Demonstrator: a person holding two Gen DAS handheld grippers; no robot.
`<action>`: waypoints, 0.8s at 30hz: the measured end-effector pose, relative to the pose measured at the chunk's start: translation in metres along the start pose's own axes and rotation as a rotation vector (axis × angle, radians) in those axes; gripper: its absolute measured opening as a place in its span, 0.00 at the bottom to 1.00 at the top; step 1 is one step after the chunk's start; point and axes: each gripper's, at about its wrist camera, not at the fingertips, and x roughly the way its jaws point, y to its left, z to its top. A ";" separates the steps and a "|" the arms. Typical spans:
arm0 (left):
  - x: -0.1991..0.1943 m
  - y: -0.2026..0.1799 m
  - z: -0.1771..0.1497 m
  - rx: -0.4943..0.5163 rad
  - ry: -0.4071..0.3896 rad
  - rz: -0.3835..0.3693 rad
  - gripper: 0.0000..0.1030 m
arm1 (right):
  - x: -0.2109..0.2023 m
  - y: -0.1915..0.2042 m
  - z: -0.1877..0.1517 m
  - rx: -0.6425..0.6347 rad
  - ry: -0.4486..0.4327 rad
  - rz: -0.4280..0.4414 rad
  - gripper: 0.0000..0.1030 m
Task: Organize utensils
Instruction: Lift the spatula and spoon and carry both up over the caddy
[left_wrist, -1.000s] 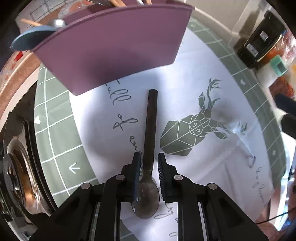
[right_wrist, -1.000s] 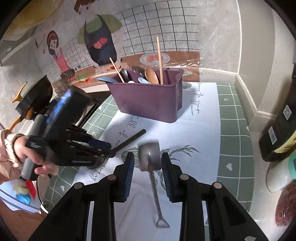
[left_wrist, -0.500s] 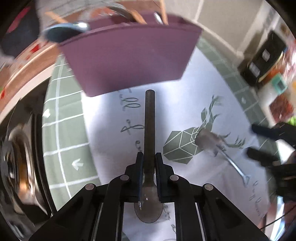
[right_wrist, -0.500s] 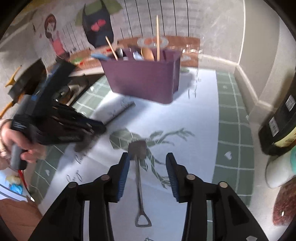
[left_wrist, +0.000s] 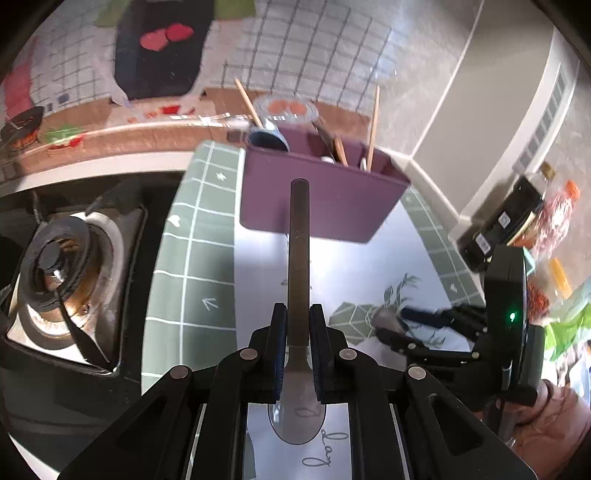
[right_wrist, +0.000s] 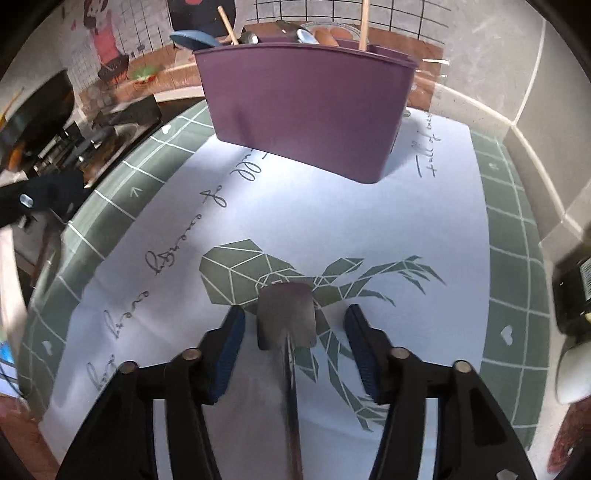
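Note:
My left gripper (left_wrist: 297, 328) is shut on the neck of a dark-handled spoon (left_wrist: 298, 258) and holds it above the mat, handle pointing at the purple utensil caddy (left_wrist: 317, 199). The caddy holds chopsticks and several spoons. My right gripper (right_wrist: 293, 332) is open and low over the mat, its fingers on either side of a small metal shovel-shaped spoon (right_wrist: 287, 317) that lies flat, blade toward the caddy (right_wrist: 306, 107). The right gripper also shows in the left wrist view (left_wrist: 399, 328).
A white and green deer-print mat (right_wrist: 332, 221) covers the counter. A gas stove burner (left_wrist: 59, 266) is at the left. Bottles and packets (left_wrist: 509, 225) stand at the right by the wall.
My left gripper has lifted the dark spoon off the mat and tilted up toward the caddy. My right gripper has dropped lower and moved forward around the shovel spoon's blade.

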 end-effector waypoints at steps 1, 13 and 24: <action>-0.001 0.000 0.000 -0.002 -0.008 0.001 0.12 | -0.002 0.002 0.000 -0.008 -0.005 -0.001 0.29; -0.032 0.001 0.004 -0.057 -0.151 -0.030 0.12 | -0.077 -0.010 -0.010 0.116 -0.207 0.033 0.29; -0.114 -0.039 0.114 -0.025 -0.627 -0.125 0.12 | -0.217 -0.027 0.071 0.164 -0.679 0.071 0.29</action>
